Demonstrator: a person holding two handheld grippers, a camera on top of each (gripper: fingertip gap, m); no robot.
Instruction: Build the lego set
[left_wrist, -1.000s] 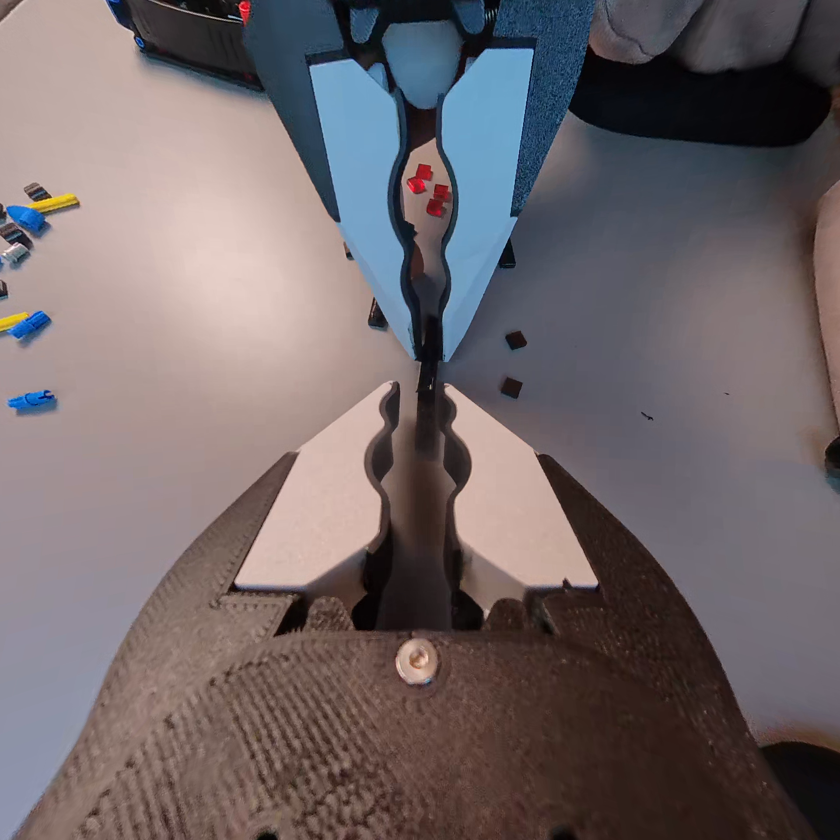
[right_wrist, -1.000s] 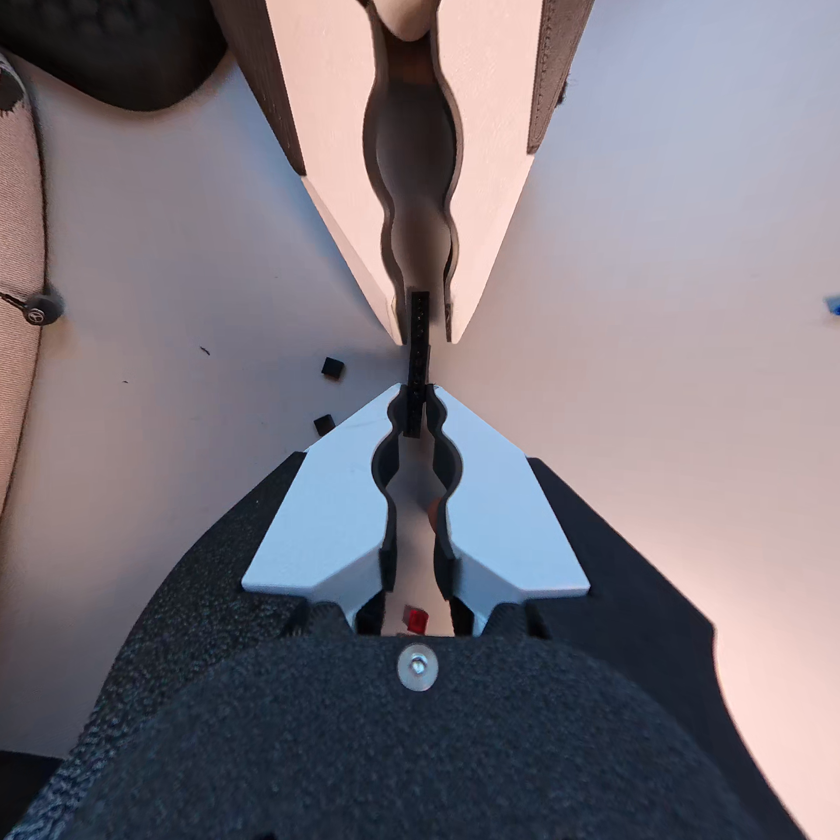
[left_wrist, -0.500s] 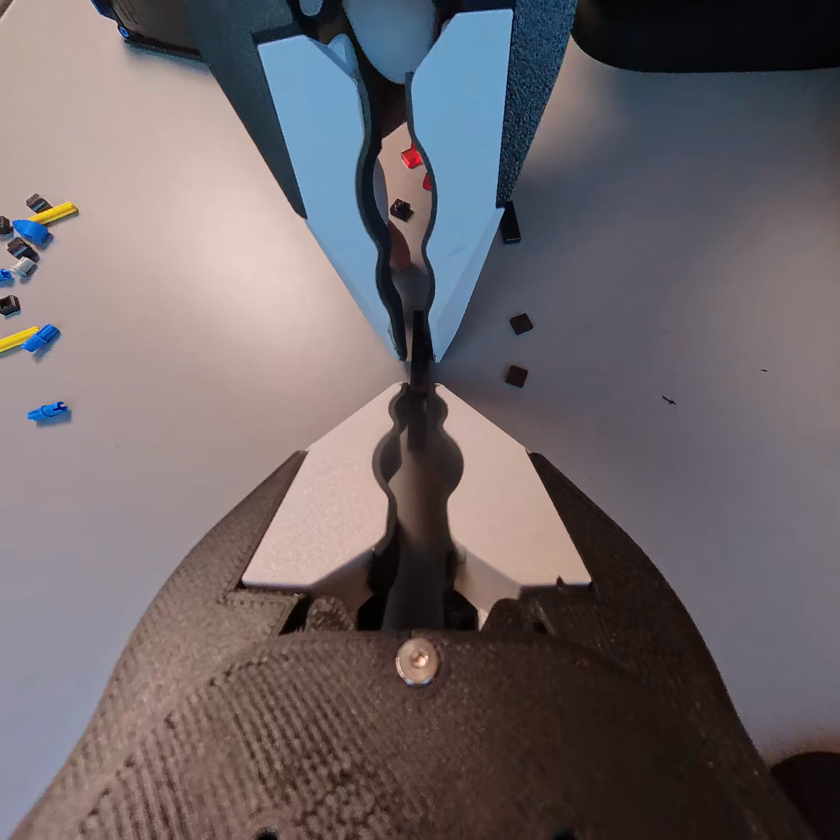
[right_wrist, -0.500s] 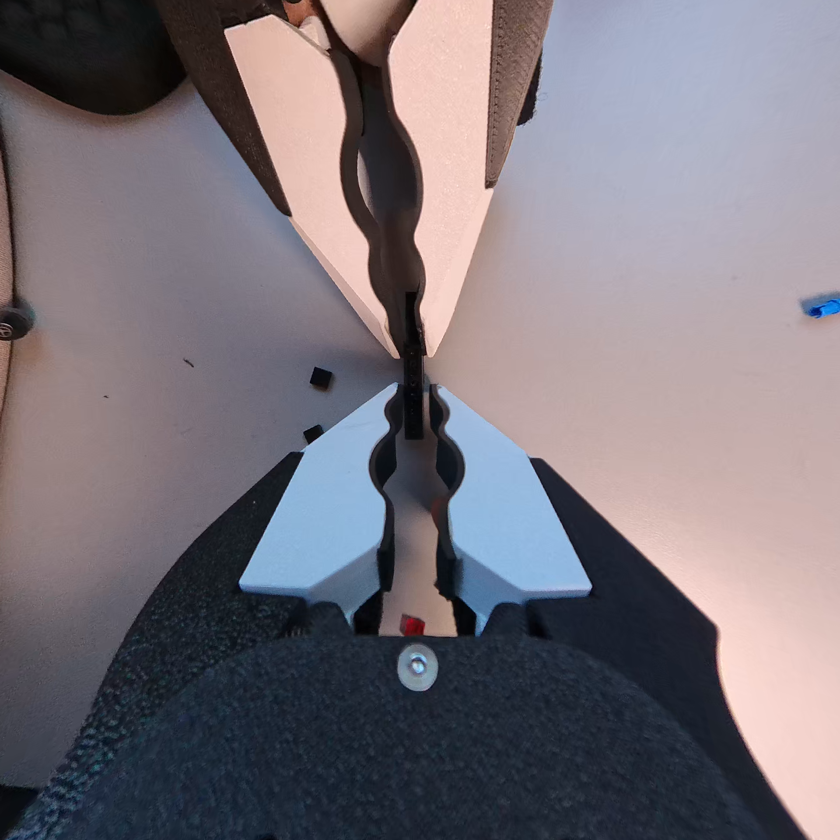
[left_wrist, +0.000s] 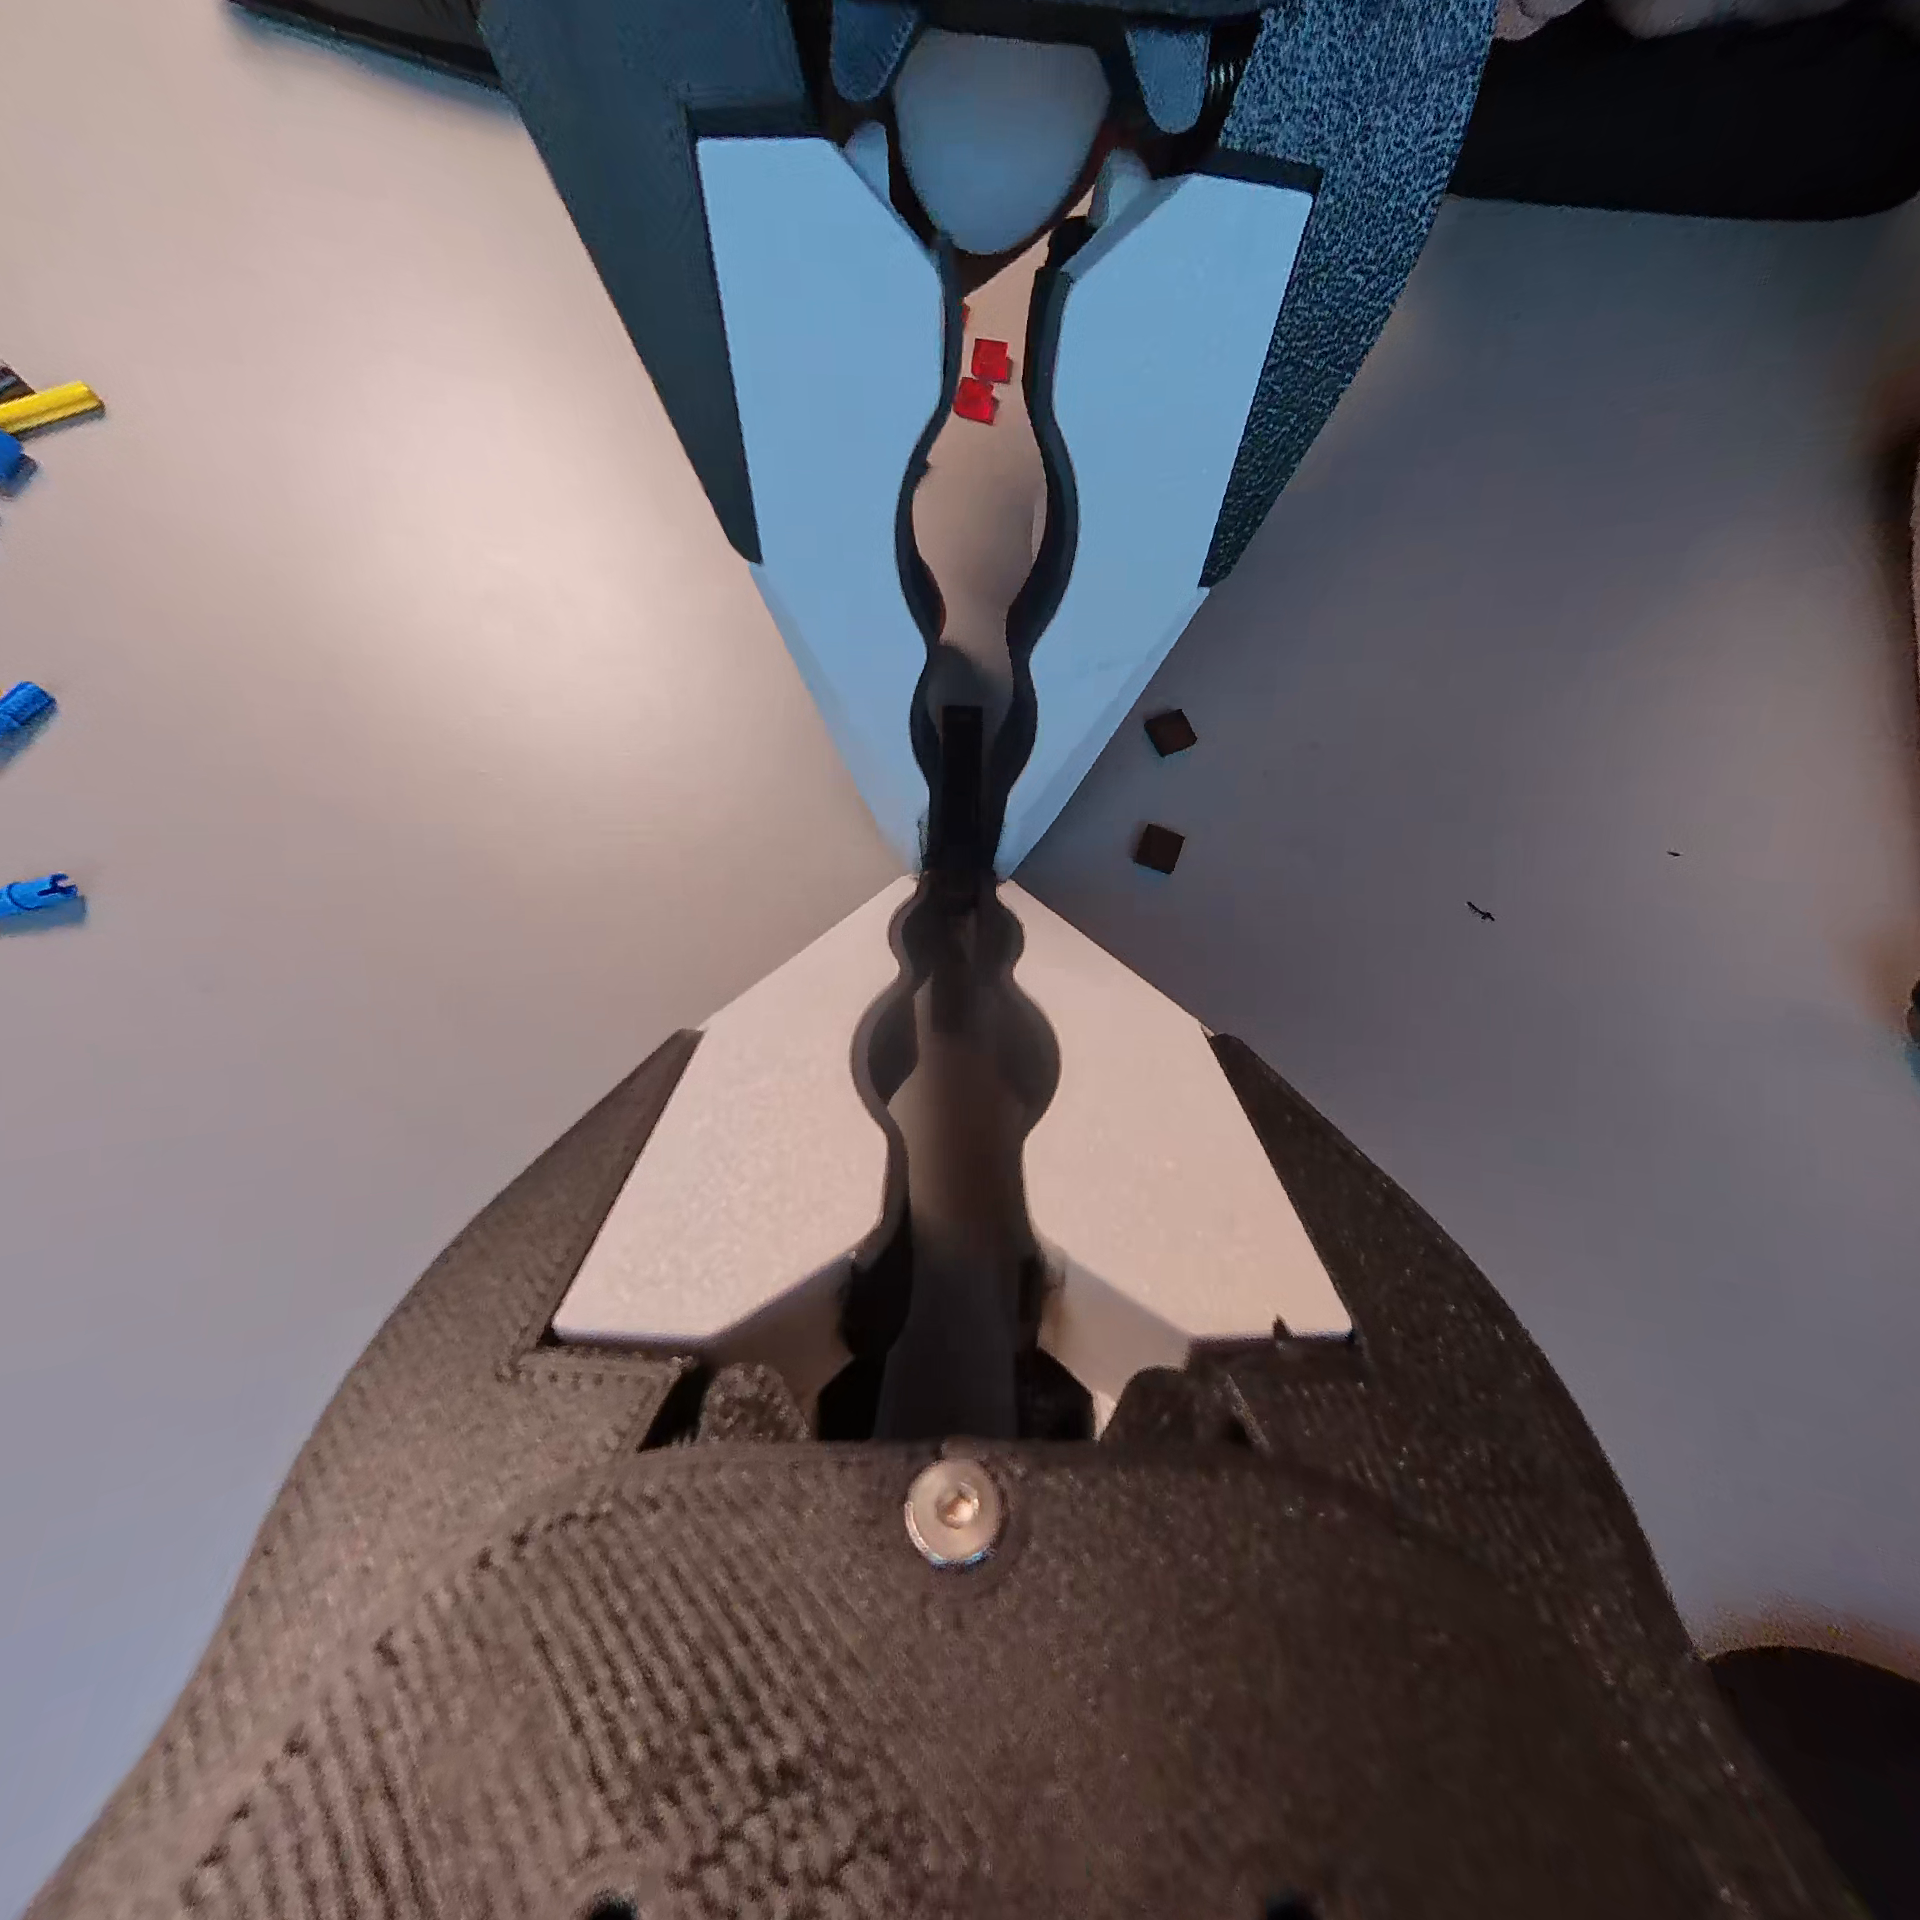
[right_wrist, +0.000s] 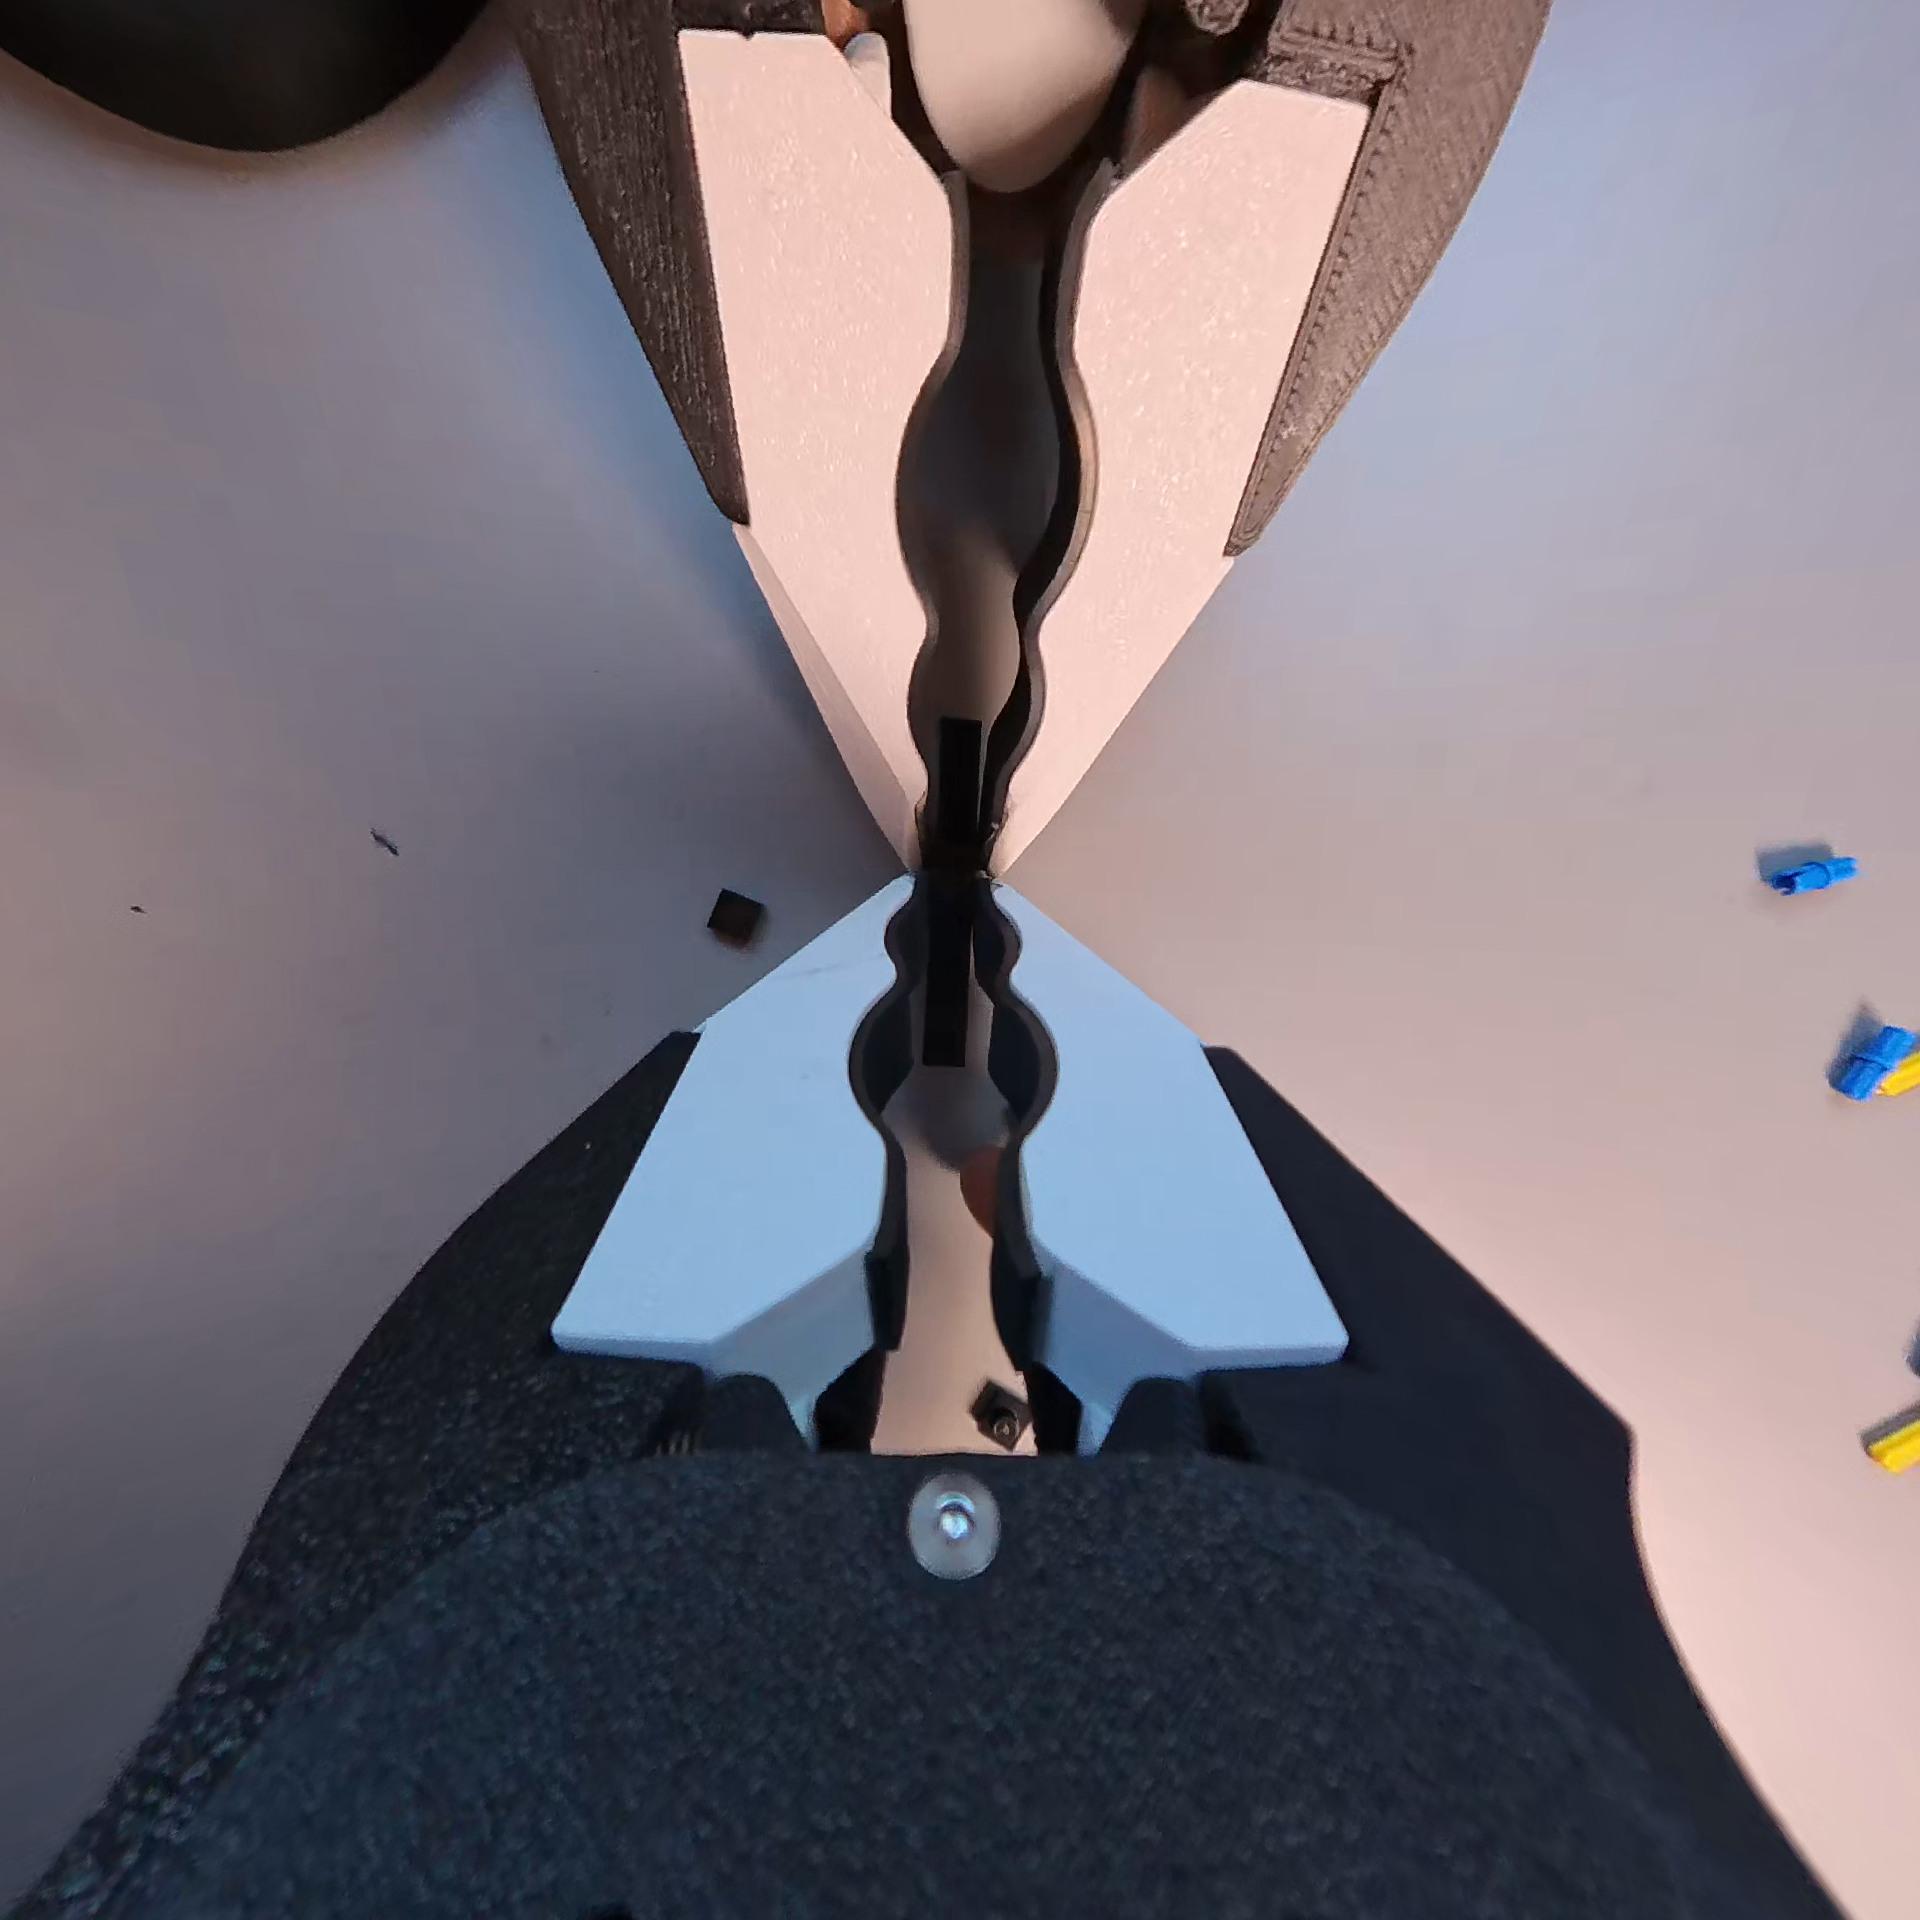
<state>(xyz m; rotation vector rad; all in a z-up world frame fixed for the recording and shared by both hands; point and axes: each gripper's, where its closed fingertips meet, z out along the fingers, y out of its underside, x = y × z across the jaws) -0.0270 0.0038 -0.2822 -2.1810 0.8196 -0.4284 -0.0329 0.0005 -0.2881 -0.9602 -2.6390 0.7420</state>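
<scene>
A thin black lego piece (left_wrist: 958, 790) runs end-on between both grippers, above the grey table. My left gripper (left_wrist: 954, 885) is shut on its near end. My right gripper (left_wrist: 961, 860) comes in from the top of the left wrist view, tip to tip with the left one, and is shut on the far end. In the right wrist view the black piece (right_wrist: 948, 987) sits between my right gripper's (right_wrist: 951, 885) fingers and reaches into my left gripper (right_wrist: 958, 860) opposite. I cannot tell whether it is one piece or two joined.
Two small black tiles (left_wrist: 1164, 790) lie just right of the tips, and one black tile (right_wrist: 735, 916) shows in the right wrist view. Red tiles (left_wrist: 982, 379) lie behind the right gripper. Blue pins (left_wrist: 31, 899) and a yellow axle (left_wrist: 52, 405) lie at the left; blue pins (right_wrist: 1808, 873) show here too. Less than 4 cm separates the two grippers' tips.
The two grippers have closed the gap between them; their tips now almost touch and the exposed stretch of the black piece is gone. Both stay shut.
</scene>
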